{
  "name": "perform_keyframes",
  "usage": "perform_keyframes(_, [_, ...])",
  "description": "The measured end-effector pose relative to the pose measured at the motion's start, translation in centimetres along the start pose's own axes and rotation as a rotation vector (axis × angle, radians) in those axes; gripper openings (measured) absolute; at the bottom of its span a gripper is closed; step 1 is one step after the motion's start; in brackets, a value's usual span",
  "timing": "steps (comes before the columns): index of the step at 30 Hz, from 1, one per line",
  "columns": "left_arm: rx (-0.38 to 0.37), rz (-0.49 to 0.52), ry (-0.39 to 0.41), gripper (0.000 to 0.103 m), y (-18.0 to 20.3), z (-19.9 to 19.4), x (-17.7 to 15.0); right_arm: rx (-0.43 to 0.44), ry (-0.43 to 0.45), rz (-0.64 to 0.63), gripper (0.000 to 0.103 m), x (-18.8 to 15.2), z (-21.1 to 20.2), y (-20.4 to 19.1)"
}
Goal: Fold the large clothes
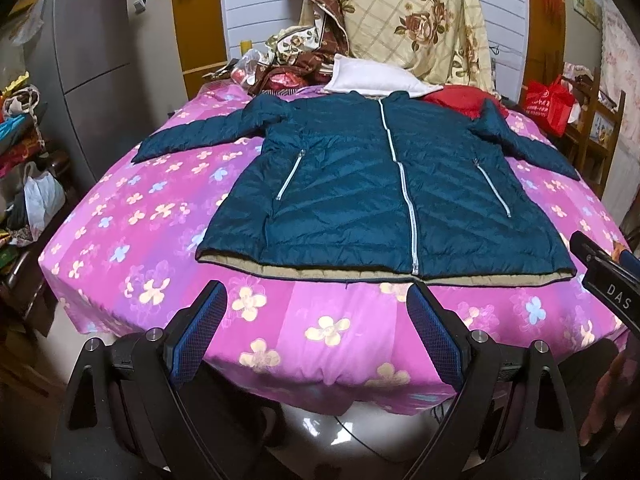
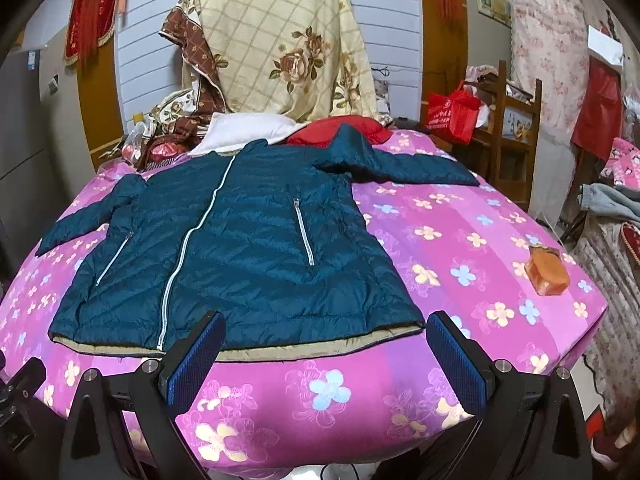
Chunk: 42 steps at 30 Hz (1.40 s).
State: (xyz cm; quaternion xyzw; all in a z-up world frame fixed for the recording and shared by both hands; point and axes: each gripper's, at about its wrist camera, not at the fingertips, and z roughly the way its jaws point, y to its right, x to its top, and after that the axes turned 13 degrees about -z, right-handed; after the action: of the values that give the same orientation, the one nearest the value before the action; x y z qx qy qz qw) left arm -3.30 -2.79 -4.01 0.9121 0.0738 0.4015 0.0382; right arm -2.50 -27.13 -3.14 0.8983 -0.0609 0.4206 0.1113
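Nothing is folded yet: the quilted teal zip-front jacket (image 1: 360, 184) lies flat, sleeves spread, at twelve o'clock on the pink flowered bed (image 1: 160, 280). I hold my left gripper (image 1: 316, 300) and right gripper (image 2: 326, 332) wide, empty, near its hem.

Orange packet (image 2: 547, 274), red bag (image 2: 454, 114)

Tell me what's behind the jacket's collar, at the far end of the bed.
Behind the teal jacket lie a white pillow and a red cloth, with a floral quilt draped behind them. The jacket covers the pillow's near edge; anything beneath it is hidden.
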Motion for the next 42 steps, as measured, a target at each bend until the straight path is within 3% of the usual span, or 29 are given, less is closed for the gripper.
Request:
perform_keyframes(16, [0.036, -0.007, -0.106, 0.091, -0.7, 4.3, -0.6, 0.023, -0.074, -0.033, 0.099, -1.5, 3.7, -0.6])
perform_keyframes(29, [0.078, -0.055, -0.165, 0.091, -2.6, 7.8, 0.0, 0.006, -0.11, 0.086, 0.099, -1.9, 6.7, 4.4])
perform_keyframes(34, [0.102, -0.117, -0.157, 0.091, -5.3, 8.7, 1.9, -0.009, -0.113, 0.131, 0.099, -1.5, 7.7, 7.0])
perform_keyframes(40, [0.117, -0.233, -0.128, 0.091, -10.8, 10.2, 5.4, 0.064, -0.184, 0.261, 0.099, -1.7, 10.3, 11.9])
perform_keyframes(42, [0.118, -0.277, -0.142, 0.091, -12.8, 11.5, 6.5, 0.111, -0.217, 0.303, 0.087, -1.9, 11.4, 13.3])
